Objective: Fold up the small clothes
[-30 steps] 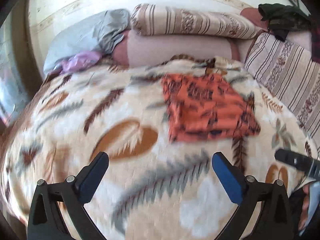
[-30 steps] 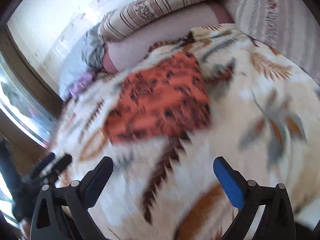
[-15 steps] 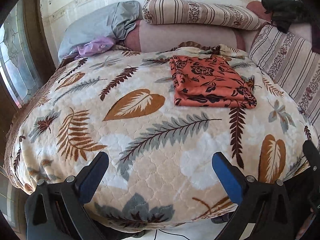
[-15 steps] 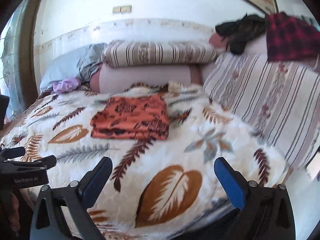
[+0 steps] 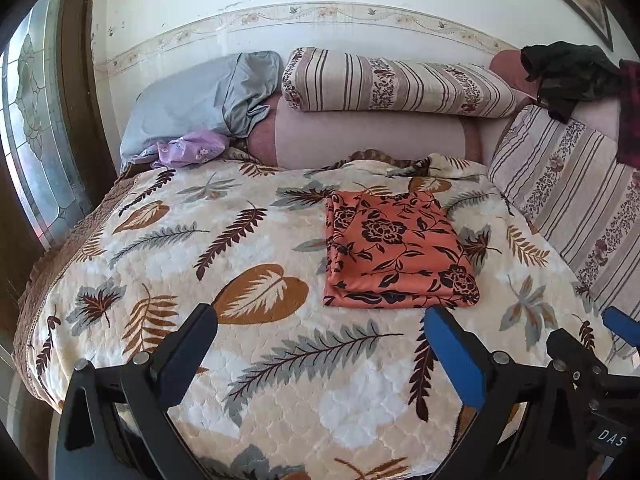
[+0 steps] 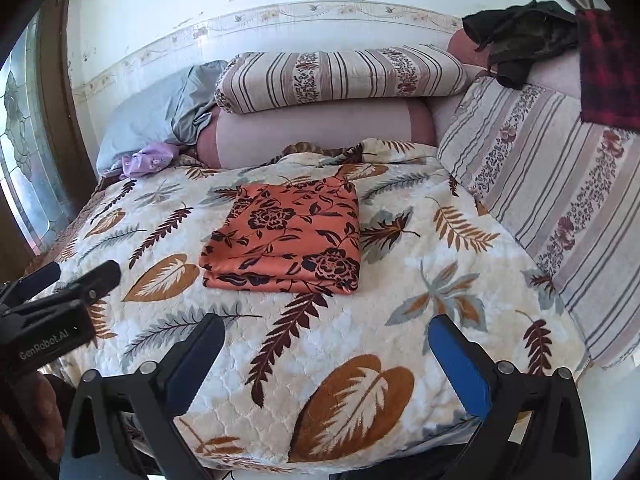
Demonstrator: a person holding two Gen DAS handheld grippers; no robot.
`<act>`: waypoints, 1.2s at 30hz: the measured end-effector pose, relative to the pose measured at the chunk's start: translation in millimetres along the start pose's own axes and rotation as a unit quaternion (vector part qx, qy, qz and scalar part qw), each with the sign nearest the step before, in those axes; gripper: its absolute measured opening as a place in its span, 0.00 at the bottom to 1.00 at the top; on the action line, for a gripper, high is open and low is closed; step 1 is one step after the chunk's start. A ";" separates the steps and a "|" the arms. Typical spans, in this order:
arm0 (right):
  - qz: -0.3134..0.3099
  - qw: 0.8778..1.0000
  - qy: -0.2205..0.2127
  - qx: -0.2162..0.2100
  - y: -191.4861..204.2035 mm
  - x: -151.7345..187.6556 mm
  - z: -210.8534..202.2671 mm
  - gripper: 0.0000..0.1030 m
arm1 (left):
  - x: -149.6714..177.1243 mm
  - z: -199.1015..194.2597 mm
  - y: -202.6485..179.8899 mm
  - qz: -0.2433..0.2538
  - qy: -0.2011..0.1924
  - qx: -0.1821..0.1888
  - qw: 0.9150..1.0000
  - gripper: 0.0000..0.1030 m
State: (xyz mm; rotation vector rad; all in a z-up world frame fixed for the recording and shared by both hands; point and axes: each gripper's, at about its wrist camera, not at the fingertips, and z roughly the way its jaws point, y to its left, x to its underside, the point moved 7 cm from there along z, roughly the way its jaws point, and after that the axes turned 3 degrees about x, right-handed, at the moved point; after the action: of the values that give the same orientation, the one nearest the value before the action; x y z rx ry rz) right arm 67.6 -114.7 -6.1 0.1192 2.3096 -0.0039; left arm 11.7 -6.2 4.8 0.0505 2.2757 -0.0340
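Observation:
An orange cloth with a black flower print (image 5: pixel 394 250) lies folded in a neat rectangle on the leaf-patterned bedspread (image 5: pixel 256 364), right of the middle; it also shows in the right wrist view (image 6: pixel 290 236). My left gripper (image 5: pixel 320 334) is open and empty, held back over the bed's near edge. My right gripper (image 6: pixel 326 338) is open and empty too, also near the front edge. Both are well short of the cloth. The left gripper shows at the left edge of the right wrist view (image 6: pixel 56 280).
Striped pillows (image 5: pixel 396 80) and a pink bolster (image 5: pixel 360 140) line the headboard side. A grey pillow (image 5: pixel 200 100) and a purple cloth (image 5: pixel 188 152) lie at the back left. Dark clothes (image 6: pixel 520 36) hang on the striped cushion (image 6: pixel 560 184) at the right. A glass door (image 5: pixel 36 140) stands at the left.
Both grippers have pulled back and away from the folded cloth toward the bed's near edge, and the views have steadied. The cloth stays folded in place.

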 end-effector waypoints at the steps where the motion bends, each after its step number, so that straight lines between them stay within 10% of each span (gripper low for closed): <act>1: 0.000 1.000 -0.006 -0.001 0.1 -5.7 -5.3 1.00 | -1.9 -1.5 -1.5 0.000 -0.001 0.005 1.000 1.00; 36: -0.064 0.994 -0.053 0.066 28.0 -53.7 -13.0 1.00 | -36.6 -7.7 6.1 -0.005 -0.006 0.000 1.000 1.00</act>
State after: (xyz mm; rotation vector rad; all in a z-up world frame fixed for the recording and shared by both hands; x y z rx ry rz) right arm 96.5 -90.9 43.2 0.0375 2.2053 -0.2240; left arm 29.9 -0.7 37.6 0.0395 2.2645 -0.0380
